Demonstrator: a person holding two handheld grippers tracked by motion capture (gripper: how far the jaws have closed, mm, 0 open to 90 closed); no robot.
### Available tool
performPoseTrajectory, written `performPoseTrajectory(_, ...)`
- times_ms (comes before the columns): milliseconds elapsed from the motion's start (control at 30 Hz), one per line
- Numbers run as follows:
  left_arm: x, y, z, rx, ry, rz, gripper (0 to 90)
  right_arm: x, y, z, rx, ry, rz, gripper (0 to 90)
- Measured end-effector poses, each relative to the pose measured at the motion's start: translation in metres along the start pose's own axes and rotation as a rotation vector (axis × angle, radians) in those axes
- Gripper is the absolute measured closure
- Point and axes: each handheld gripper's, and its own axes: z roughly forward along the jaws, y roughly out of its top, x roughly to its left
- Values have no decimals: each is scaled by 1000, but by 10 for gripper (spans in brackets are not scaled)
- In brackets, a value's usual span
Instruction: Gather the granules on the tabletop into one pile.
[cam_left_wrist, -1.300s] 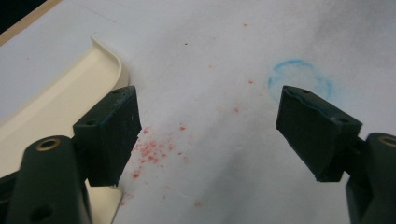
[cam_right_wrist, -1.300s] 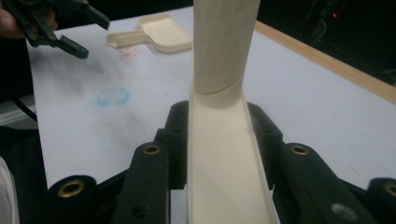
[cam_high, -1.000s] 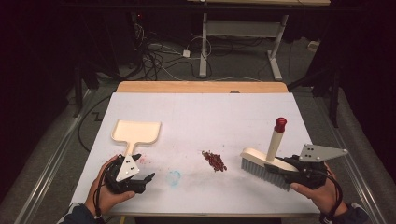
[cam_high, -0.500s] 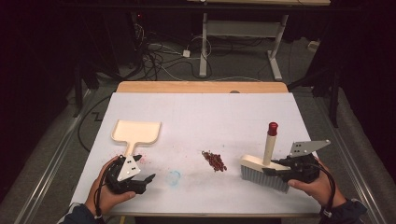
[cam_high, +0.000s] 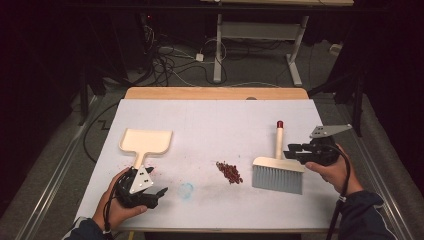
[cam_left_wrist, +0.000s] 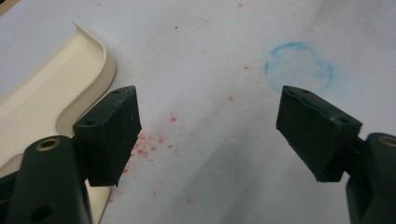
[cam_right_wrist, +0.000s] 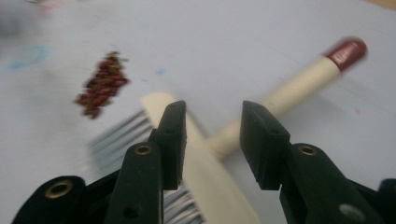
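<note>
Now we're setting the cream brush w/ red-tipped handle (cam_high: 278, 167) flat on the white table (cam_high: 215, 120); right gripper (cam_high: 295, 150) jaws just opening, brush loose. Left gripper (cam_high: 157, 194) is waiting wide, empty, by the cream plastic dustpan (cam_high: 146, 142), so the red crumb pile (cam_high: 229, 171) is lying unswept.

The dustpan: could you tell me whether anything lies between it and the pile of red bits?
Nothing visible does: bare white table separates the dustpan from the pile of red bits; the brush lies beyond the pile.

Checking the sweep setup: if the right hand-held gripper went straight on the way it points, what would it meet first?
Most likely the brush: its pale back lies just ahead of the right hand-held gripper, whose jaws have just been opening. Depth is unclear.
</note>
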Motion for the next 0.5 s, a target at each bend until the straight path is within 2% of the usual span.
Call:
performPoseTrajectory(67,0,-1,0,0,-3,-4,210,-4,-2,9,15,-42,53,621)
performPoseTrajectory(133,1,-1,1,4,-3,-5,210,-5,-3,18,35,-103,81,614)
performPoseTrajectory(267,0,0,2,7,-5,2,209,-6,-4,35,32,-164,171,578)
performPoseTrajectory(333,0,0,2,6,-2,4,209,-6,-4,45,44,-199,219,529)
performPoseTrajectory(400,0,0,2,6,-1,1,209,-5,-3,56,65,-219,241,527)
performPoseTrajectory(500,0,0,2,8,-3,-1,210,-2,-2,71,121,-249,245,487)
